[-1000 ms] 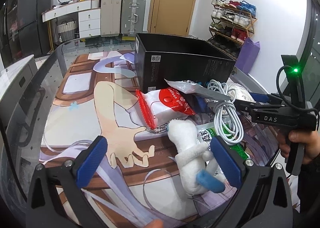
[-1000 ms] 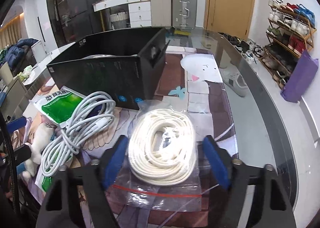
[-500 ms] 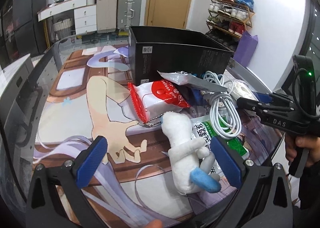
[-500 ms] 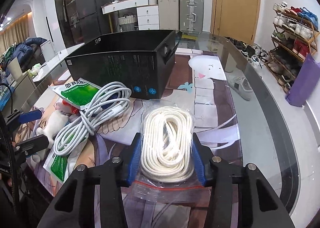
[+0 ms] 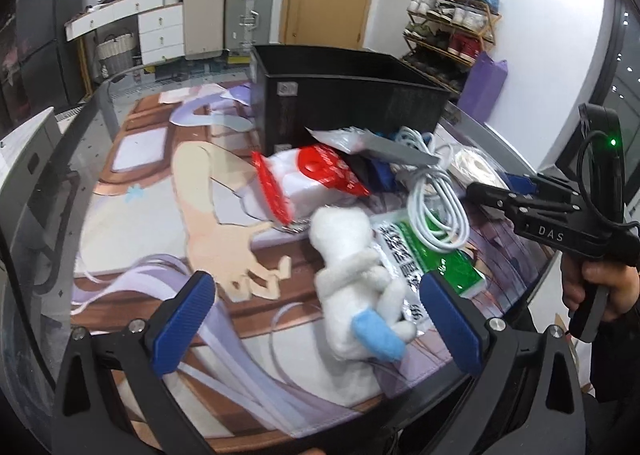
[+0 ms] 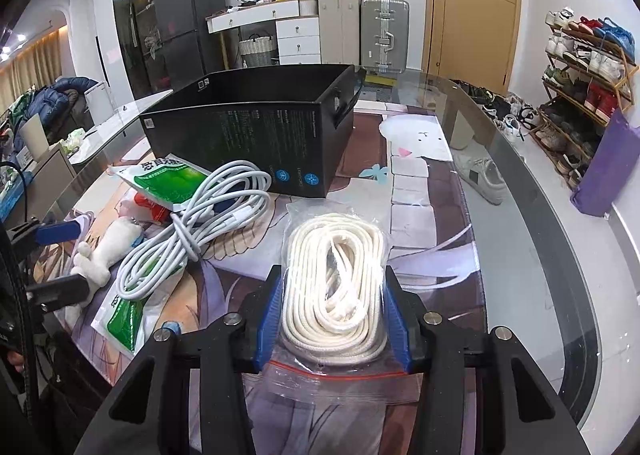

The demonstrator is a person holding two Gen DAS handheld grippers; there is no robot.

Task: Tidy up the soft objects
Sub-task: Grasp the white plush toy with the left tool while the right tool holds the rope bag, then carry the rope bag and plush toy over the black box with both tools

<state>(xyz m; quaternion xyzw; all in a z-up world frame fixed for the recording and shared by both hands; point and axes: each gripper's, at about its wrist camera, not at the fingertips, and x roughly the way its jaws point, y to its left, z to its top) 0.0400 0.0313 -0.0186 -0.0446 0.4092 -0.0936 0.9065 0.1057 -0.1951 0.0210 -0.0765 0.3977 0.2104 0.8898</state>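
Right gripper [image 6: 332,315] is clamped on the clear zip bag of coiled white rope [image 6: 335,287], blue pads pressing both flanks of the coil, the bag's red seal strip lying just under the fingers at six o'clock. At twelve o'clock from the bag sits the open black cardboard box [image 6: 256,131] on the glass tabletop [image 6: 532,255] with its printed mat. At ten o'clock, a bundled white charging cable [image 6: 200,223] sprawls across a green-and-white foil packet [image 6: 120,311], with a second green packet [image 6: 164,179] leaning against the box. Over on the other side, the left gripper [image 5: 320,319] hangs wide open, holding nothing, its blue pads [image 5: 184,319] well apart. The small white plush toy with a blue tip [image 5: 356,287] lies between them, nearer the right-hand pad at three o'clock. Beyond the plush, at twelve o'clock, a red-and-white plastic pouch [image 5: 316,179] rests against the box front.
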